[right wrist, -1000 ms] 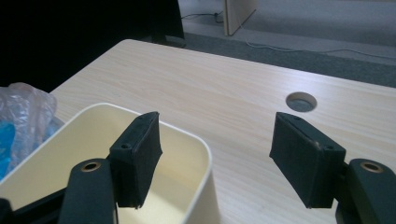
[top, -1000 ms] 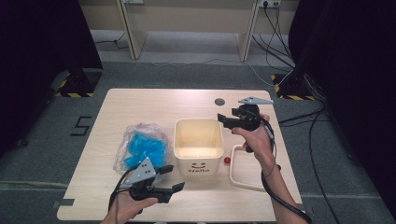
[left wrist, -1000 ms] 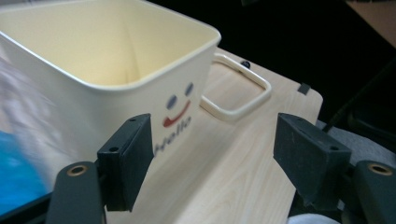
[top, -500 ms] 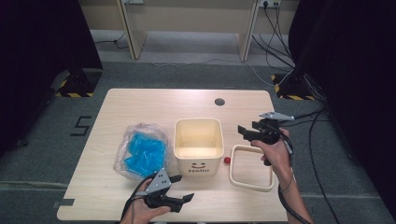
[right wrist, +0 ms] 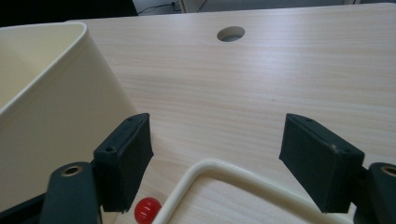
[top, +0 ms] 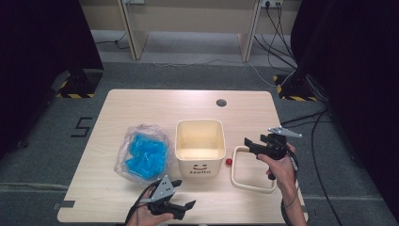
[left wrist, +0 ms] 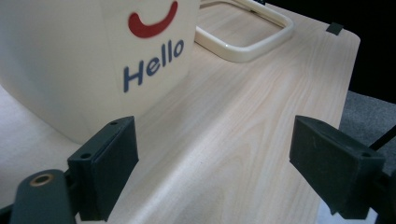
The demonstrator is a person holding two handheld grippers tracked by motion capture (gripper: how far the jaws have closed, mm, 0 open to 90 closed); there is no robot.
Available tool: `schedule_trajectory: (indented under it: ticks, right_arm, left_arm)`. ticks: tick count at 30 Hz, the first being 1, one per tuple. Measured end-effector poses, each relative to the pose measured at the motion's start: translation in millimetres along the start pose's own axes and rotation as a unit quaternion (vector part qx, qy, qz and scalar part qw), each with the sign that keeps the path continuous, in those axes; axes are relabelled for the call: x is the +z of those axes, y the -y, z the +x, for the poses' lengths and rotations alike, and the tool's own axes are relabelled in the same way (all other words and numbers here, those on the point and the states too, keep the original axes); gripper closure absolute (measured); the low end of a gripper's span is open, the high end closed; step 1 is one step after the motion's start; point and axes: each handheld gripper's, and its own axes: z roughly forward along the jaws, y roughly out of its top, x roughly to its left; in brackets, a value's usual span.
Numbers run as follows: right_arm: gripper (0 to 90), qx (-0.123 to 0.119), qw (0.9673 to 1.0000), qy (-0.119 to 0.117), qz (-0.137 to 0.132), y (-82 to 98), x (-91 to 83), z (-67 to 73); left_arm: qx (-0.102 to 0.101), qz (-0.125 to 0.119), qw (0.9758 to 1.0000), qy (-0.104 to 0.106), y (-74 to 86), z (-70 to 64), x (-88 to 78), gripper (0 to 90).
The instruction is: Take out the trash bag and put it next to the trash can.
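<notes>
Sitting empty: cream bin (top: 199,146); blue stuff (top: 145,157) inside clear bag (top: 123,150).

Black tongs (top: 246,142) with blocky pads, grey plates, trailing black cables.

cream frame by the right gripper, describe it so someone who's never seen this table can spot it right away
Start at the cream bin marked "Hello" in the middle of the wooden table. On its right, past a small red ball, the cream frame lies flat under the open right gripper. It is an empty rounded-corner loop; the bin has walls, and the bag is blue.
</notes>
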Motion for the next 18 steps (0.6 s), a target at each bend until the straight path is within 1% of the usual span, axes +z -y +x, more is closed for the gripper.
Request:
schedule_trajectory:
  ticks: [4, 7, 10, 13, 15, 18]
  right_arm:
    - [23.6, -0.002, 1.0000, 0.009, -0.002, 8.5, 0.6, -0.3]
    - [23.6, -0.012, 0.9997, 0.018, 0.010, 15.6, 1.9, -2.0]
    - [23.6, -0.014, 0.9994, 0.028, 0.017, 23.2, 0.3, -7.3]
    - [23.3, -0.008, 0.9990, 0.040, 0.018, 28.3, -3.1, -14.3]
    - [22.6, -0.004, 0.9988, 0.044, 0.018, 31.1, -5.7, -19.2]
    - [21.7, -0.002, 0.9986, 0.050, 0.019, 36.2, -8.2, -24.5]
  left_arm:
    - [0.003, 0.005, 1.0000, 0.006, 6.0, -1.8, 3.6, 14.8]
    - [0.003, 0.009, 0.9999, 0.007, 10.3, -0.4, 5.9, 15.1]
    - [-0.001, 0.016, 0.9998, 0.007, 14.6, 1.1, 7.7, 15.0]
    - [0.002, 0.025, 0.9997, 0.004, 16.5, 2.7, 9.6, 14.9]
    - [-0.001, 0.032, 0.9995, 0.000, 17.7, 4.1, 10.5, 14.9]
    - [-0.005, 0.044, 0.9990, 0.001, 19.2, 6.2, 11.7, 14.9]
